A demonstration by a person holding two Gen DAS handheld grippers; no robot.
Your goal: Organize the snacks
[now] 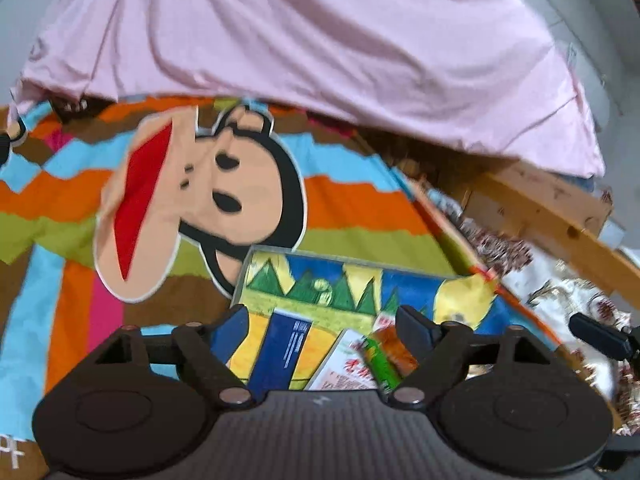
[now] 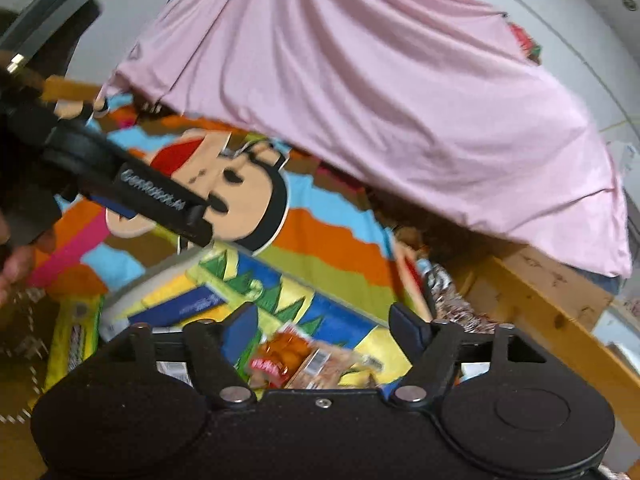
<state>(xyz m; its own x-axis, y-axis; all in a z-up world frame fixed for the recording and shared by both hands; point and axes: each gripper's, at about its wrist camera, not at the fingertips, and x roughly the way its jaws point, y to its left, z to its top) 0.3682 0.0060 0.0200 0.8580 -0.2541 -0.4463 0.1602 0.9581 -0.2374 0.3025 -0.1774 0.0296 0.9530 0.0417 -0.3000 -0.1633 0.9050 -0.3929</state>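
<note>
A shallow box (image 1: 340,280) painted with green peaks on blue and yellow lies on the bedspread. In it are a dark blue packet (image 1: 284,352), a white packet with red print (image 1: 344,364) and a green and orange snack bag (image 1: 390,356). My left gripper (image 1: 323,316) hangs open above them and grips nothing. In the right wrist view the same box (image 2: 280,292) holds an orange snack bag (image 2: 286,354) and the blue packet (image 2: 188,304). My right gripper (image 2: 324,316) is open over the bag, its pads apart from it. One of the left gripper's fingers (image 2: 160,200) crosses the upper left.
The striped bedspread (image 1: 360,208) bears a cartoon monkey face (image 1: 200,184). A pink sheet (image 1: 320,48) hangs over the back. A wooden bed frame (image 1: 560,220) and patterned cloth (image 1: 532,280) lie right. A yellow packet (image 2: 76,340) sits left of the box, near a hand (image 2: 16,264).
</note>
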